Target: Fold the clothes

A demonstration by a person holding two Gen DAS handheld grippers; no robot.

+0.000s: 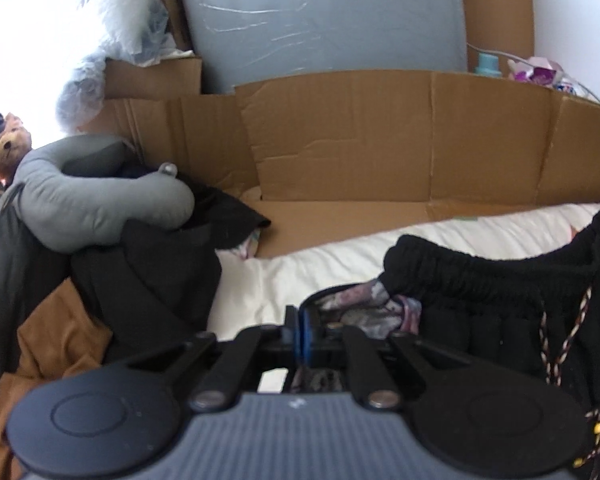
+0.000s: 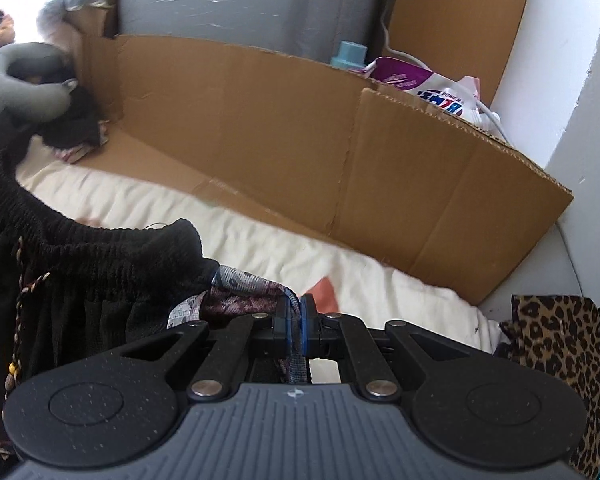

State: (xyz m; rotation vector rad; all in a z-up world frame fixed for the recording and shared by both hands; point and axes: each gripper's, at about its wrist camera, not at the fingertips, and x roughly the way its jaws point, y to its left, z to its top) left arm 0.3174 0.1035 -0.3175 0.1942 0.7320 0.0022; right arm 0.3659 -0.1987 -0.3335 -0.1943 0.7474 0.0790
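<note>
Between my two grippers hangs the black garment, above the white bed. My left gripper and right gripper each have fingers clamped on its patterned lining. At twelve o'clock a cardboard wall blocks the way; at ten, a grey neck pillow tops piled clothes.

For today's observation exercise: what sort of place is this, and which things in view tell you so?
Probably a bedroom at home, used for sorting laundry: a white quilt like bedding, a teddy bear beside a grey neck pillow, and loose clothes such as the black trousers.
</note>
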